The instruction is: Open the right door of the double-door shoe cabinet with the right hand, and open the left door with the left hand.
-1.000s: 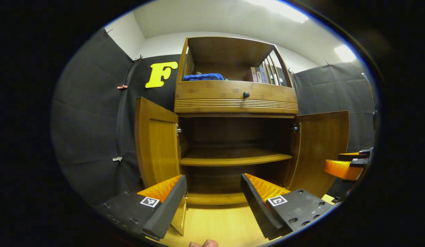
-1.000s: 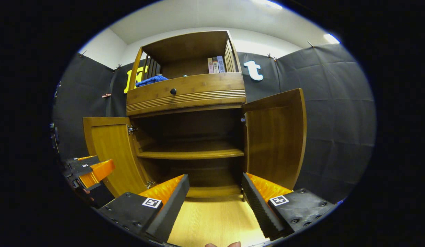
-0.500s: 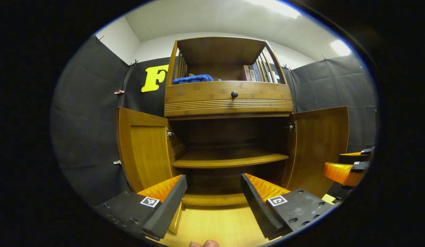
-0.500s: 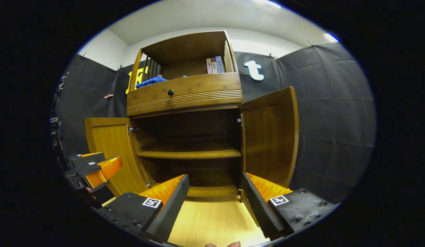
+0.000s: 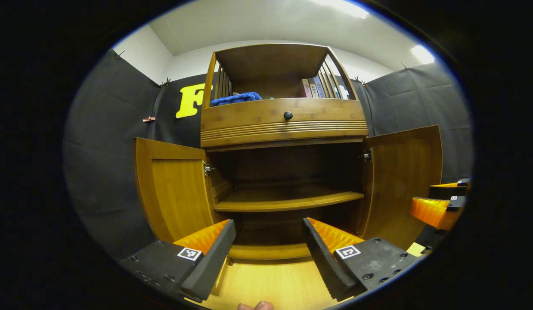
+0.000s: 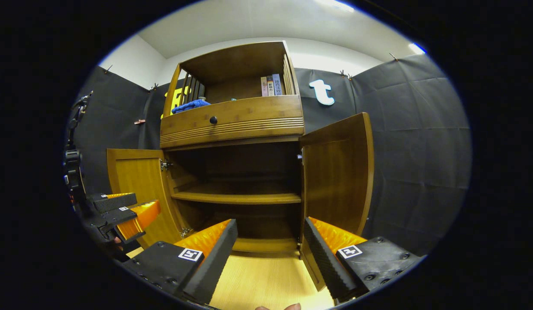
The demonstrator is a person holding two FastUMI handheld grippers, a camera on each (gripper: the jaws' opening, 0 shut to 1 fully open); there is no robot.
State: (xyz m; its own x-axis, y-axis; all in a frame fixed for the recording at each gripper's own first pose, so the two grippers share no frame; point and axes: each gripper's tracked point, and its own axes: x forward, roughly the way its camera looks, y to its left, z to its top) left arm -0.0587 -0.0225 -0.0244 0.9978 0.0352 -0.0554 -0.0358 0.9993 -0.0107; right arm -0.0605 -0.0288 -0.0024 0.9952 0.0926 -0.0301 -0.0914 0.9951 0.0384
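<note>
Gripper (image 5: 266,241) apart from open cabinet (image 5: 283,125)

We see a cabinet (image 5: 283,125) of glossy, amber-varnished wood, its doors (image 6: 337,172) smooth and reflective. The floor (image 5: 271,284) looks like pale, matt wood grain. Our fingers (image 5: 322,254) carry ridged black foam pads on shiny orange plastic. A blue cloth (image 5: 236,98) looks soft.

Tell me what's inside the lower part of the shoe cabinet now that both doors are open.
Inside the shoe cabinet, one bare wooden shelf spans the middle. No shoes show above it. The space beneath is dark and partly hidden by the left gripper.
</note>
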